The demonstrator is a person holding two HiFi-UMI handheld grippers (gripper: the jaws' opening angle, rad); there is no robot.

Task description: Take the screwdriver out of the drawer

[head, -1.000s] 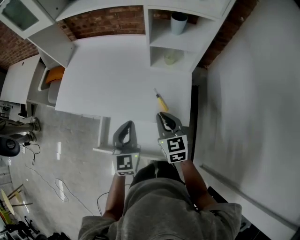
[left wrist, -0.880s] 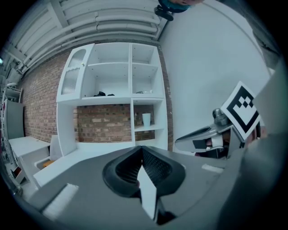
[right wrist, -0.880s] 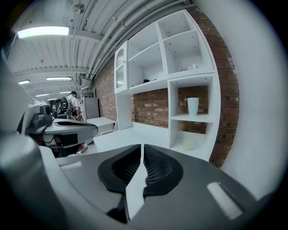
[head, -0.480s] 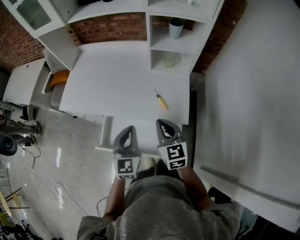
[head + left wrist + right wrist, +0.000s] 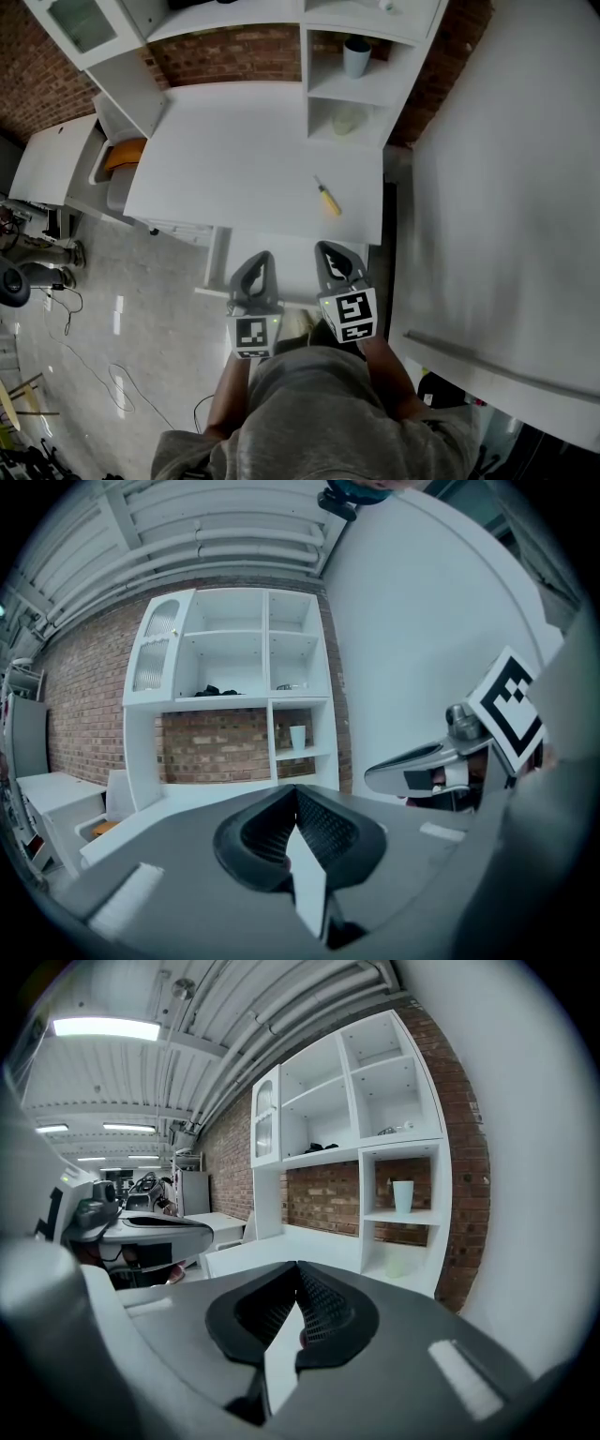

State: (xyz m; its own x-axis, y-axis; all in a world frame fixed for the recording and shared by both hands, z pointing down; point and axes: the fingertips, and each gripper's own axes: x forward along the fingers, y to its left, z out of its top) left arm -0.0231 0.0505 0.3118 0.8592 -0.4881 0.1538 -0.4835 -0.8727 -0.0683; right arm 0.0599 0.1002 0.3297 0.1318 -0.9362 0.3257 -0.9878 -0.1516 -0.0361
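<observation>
Screwdriver (image 5: 327,199) with a yellow handle lies flat on the white desk (image 5: 234,150), near its front right corner and in front of the shelf unit (image 5: 349,89) that holds a pale blue cup (image 5: 356,55). A white drawer (image 5: 289,264) sticks out below the desk's front edge. Over it hover the left gripper (image 5: 258,256) and the right gripper (image 5: 329,247), side by side and apart from the screwdriver. The left gripper's jaws are closed together with nothing between them, and so are the right gripper's. Both point towards the desk and touch nothing.
</observation>
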